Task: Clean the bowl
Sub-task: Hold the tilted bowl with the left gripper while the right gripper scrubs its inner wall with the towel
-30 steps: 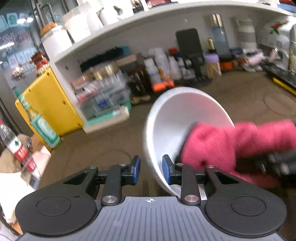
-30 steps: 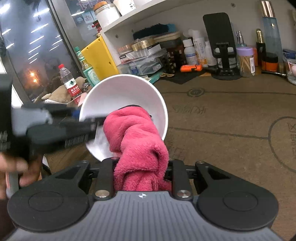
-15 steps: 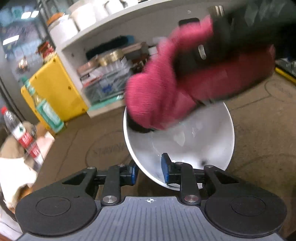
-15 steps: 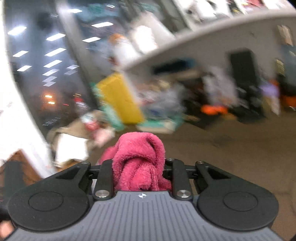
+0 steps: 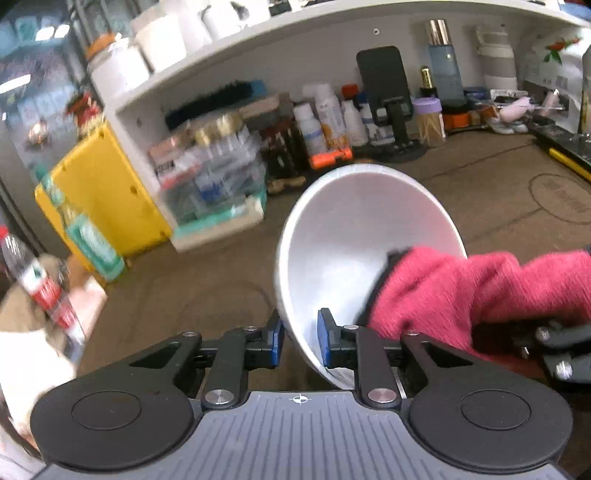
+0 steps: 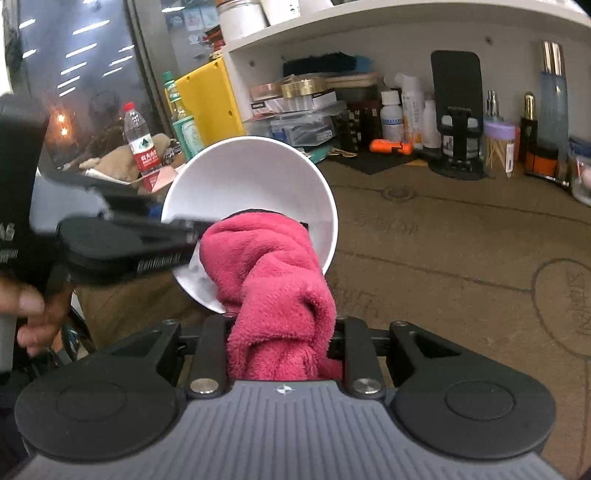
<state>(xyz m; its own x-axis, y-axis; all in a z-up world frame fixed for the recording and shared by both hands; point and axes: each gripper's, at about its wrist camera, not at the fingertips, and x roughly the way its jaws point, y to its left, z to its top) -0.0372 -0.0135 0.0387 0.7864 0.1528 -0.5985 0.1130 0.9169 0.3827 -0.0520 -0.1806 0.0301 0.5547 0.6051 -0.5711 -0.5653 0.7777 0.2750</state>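
Note:
A white bowl [image 5: 351,229] hangs tipped on its side above the brown tabletop, its mouth facing right in the left wrist view. My left gripper [image 5: 301,338] has the bowl's near rim between its blue pads, and its jaws are closing tighter on it. A pink fluffy cloth [image 5: 461,291] reaches into the bowl from the right and presses against the inner wall. In the right wrist view my right gripper [image 6: 284,332] is shut on that cloth [image 6: 273,280], whose front end is inside the bowl [image 6: 251,177]. The left gripper [image 6: 173,229] clamps the bowl's left rim there.
A white shelf [image 5: 258,33] runs along the back, with bottles, boxes and a black phone stand [image 6: 458,110] under it. At the left stand a yellow box [image 5: 99,192] and a red-labelled water bottle [image 6: 142,147]. A person's hand [image 6: 29,306] holds the left gripper.
Half a second ago the cloth was lifted above the bowl, which lay flatter. Now the bowl is tipped on its side again and the cloth is back inside it.

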